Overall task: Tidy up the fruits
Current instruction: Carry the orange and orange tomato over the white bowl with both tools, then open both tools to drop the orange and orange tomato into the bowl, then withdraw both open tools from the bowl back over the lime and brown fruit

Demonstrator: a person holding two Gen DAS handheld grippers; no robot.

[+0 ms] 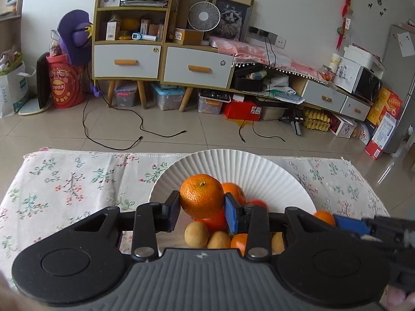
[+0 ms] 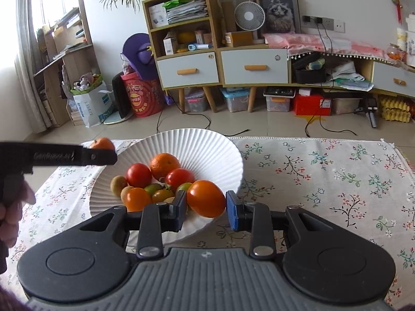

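Note:
My left gripper is shut on a dimpled mandarin, held over the near part of a white fluted plate. My right gripper is shut on a smooth orange tomato above the plate's near right rim. In the plate lie red tomatoes, an orange and several small yellow and green fruits. In the right wrist view, the left gripper's finger reaches in from the left with the mandarin. In the left wrist view, the right gripper's blue finger comes in from the right.
The plate rests on a table under a floral cloth, whose far edge drops to a tiled floor with cables. Cabinets, boxes and fans line the far wall. A hand holds the left gripper's handle at the left edge.

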